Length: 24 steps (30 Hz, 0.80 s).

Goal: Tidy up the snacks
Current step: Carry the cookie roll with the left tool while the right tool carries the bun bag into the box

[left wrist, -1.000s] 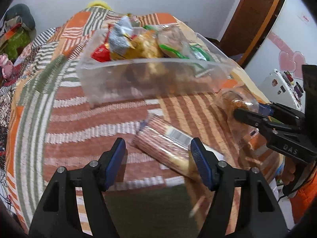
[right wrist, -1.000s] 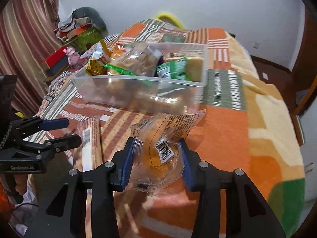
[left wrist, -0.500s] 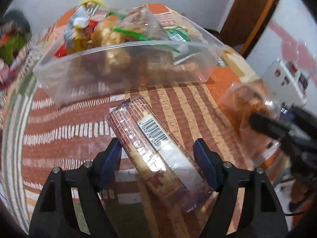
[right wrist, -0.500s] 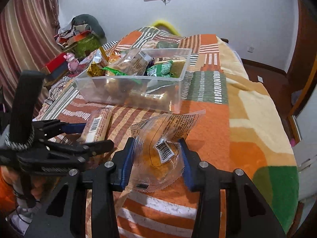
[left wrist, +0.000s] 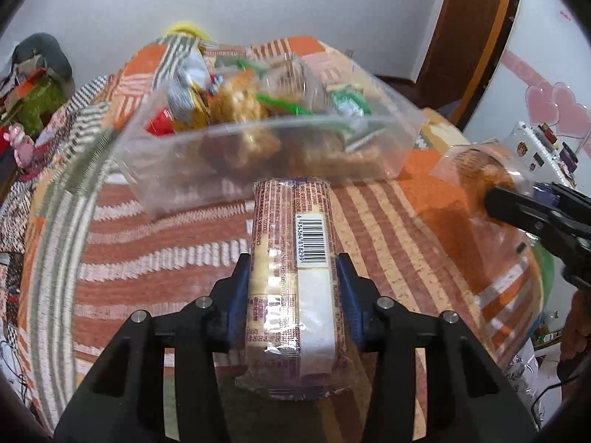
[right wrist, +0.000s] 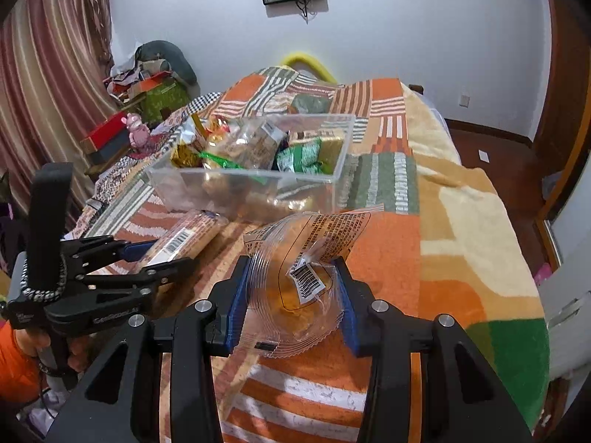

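Note:
A long brown biscuit pack (left wrist: pixel 295 258) with a barcode lies lengthwise between my left gripper's (left wrist: pixel 293 291) blue pads. The jaws are closing and both pads touch its sides. Its far end points at the clear plastic bin (left wrist: pixel 258 162), which is full of several snack packets. My right gripper (right wrist: pixel 291 291) is shut on a clear packet (right wrist: pixel 306 258) holding an orange snack, lifted above the blanket in front of the bin (right wrist: pixel 251 192). The right wrist view shows the left gripper (right wrist: pixel 162 254) and biscuit pack (right wrist: pixel 188 234) at lower left.
Everything rests on a bed with an orange, green and striped patchwork blanket (right wrist: pixel 443 221). A red box (right wrist: pixel 107 133), a pink toy (right wrist: pixel 136 133) and piled clutter sit at the bed's left side. A wooden door (left wrist: pixel 469 37) is at right.
My left gripper moved forward over the biscuit pack, turned in line with it and closed onto it. The right gripper rose slightly with its clear packet.

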Motion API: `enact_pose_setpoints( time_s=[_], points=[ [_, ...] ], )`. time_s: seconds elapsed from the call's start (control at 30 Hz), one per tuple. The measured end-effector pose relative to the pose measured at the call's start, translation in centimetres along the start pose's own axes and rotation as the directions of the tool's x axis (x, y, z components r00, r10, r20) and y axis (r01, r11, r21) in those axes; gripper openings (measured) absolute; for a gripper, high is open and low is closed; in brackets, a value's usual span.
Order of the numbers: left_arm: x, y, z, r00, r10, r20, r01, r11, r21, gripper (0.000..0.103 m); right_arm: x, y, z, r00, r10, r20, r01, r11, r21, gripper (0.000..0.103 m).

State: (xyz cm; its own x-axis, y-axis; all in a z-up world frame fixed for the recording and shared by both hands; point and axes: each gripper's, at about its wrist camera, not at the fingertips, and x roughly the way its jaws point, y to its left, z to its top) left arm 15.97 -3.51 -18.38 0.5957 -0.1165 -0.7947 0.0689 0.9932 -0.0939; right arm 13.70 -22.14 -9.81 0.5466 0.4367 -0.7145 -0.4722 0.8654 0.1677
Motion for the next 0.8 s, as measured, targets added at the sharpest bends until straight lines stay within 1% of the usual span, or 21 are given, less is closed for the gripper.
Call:
enact_pose_setpoints(
  time_s=[0.1,0.23,0.33,0.43,0.57,0.7,0.8],
  points=[
    [-1.9,0.5,1.0,0.999,0.001,0.050,-0.001,1.000,0.007,0.045,-0.3,0.2,1.0,1.000,0.000,0.025,0.000,1.000,-0.006,0.039],
    [-4.1,1.0,3.1,0.993,-0.008,0.122,0.007,1.000,0.007,0.045,-0.5,0.4,2.8,0.998,-0.004,0.070,0.005,1.000,-0.012,0.039],
    [-4.6,0.8,4.9,0.988,-0.016,0.154,0.016,1.000,0.001,0.045,-0.2,0.4,4.3,0.995,-0.008,0.099,0.010,1.000,-0.019,0.039],
    [-4.6,1.1,6.5,0.985,-0.019,0.172,0.021,1.000,-0.007,0.045,0.3,0.6,5.7,0.993,-0.013,0.121,0.017,0.999,-0.031,0.039],
    [-3.6,1.5,8.9,0.981,0.002,0.193,-0.001,1.000,-0.004,0.045,1.5,0.7,7.2,0.990,-0.023,0.138,0.029,0.999,-0.042,0.039],
    [-2.6,1.9,10.6,0.979,0.013,0.204,-0.012,1.000,-0.007,0.045,3.2,0.8,8.3,0.990,-0.031,0.141,0.038,0.998,-0.047,0.039],
    [-1.3,2.5,11.6,0.980,0.027,0.199,-0.024,1.000,-0.017,0.045,4.7,0.9,8.8,0.992,-0.030,0.122,0.037,0.998,-0.051,0.039]
  ],
)
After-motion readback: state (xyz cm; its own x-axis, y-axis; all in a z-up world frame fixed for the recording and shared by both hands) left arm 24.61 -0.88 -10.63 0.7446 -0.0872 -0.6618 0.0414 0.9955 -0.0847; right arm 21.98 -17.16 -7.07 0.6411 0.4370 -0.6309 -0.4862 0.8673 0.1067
